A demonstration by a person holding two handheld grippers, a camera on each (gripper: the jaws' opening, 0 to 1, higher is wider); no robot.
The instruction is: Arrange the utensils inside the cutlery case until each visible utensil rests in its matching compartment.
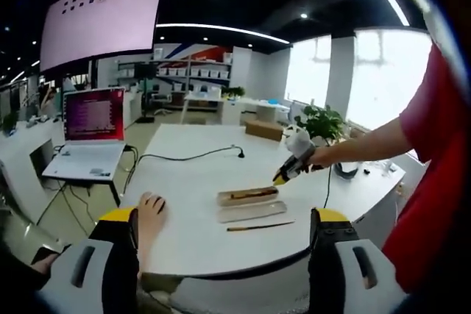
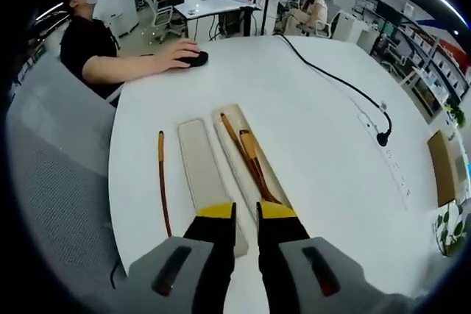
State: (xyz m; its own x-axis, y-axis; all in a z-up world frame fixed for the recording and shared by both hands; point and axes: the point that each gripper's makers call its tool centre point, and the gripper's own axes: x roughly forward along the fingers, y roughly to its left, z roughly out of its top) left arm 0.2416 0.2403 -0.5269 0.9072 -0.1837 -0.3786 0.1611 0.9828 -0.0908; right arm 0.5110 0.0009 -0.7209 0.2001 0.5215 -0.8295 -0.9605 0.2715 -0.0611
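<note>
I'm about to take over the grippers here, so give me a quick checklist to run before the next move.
1. Case open: ok.
2. Lid beside the case, out of the way: ok.
3. All utensils in the case: not ok, one stick lies on the table.
4. Right gripper free: ok, jaws slightly apart, holding nothing.
5. Left gripper free: ok, open.
6. Sorting inside the case: cannot tell.

Open-plan office. White tables (image 1: 199, 167), laptop (image 1: 92, 126), wall screen (image 1: 103, 20) and shelving (image 1: 191, 71) were present. Ceiling held strip lights (image 1: 221, 29).
</note>
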